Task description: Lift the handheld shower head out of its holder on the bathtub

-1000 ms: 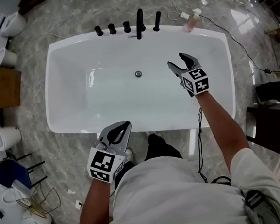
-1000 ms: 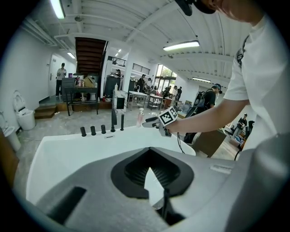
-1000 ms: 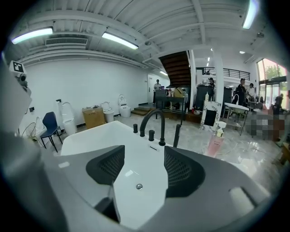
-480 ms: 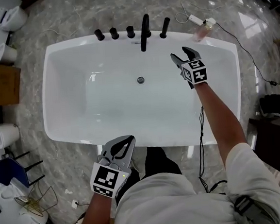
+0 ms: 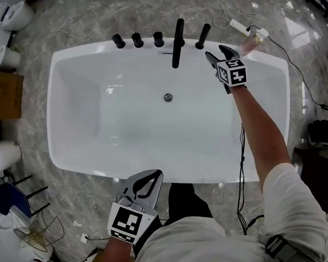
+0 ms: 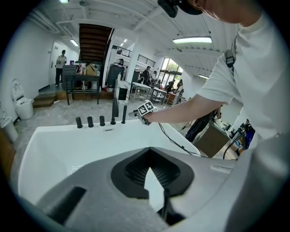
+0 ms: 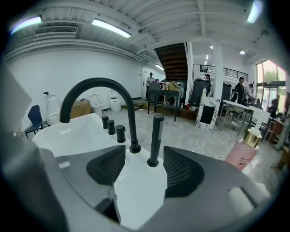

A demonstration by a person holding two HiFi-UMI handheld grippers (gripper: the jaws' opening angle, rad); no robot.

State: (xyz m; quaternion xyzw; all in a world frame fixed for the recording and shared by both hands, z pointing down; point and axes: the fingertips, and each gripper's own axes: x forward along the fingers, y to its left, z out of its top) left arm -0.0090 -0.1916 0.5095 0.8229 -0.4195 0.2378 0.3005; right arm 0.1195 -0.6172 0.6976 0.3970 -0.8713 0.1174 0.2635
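Bathtub [image 5: 60, 119], white and rectangular, seen from above.
At lower left, the left hand-held gripper [image 5: 150, 179] hangs by the near rim, jaws closed together on nothing. At upper centre, the slim black cylindrical handheld shower head [image 5: 203, 35] stands upright in its holder on the far rim, right of the arched black spout [image 5: 176, 36]. Just right of it, the right hand-held gripper [image 5: 219, 53] is spread wide and empty.
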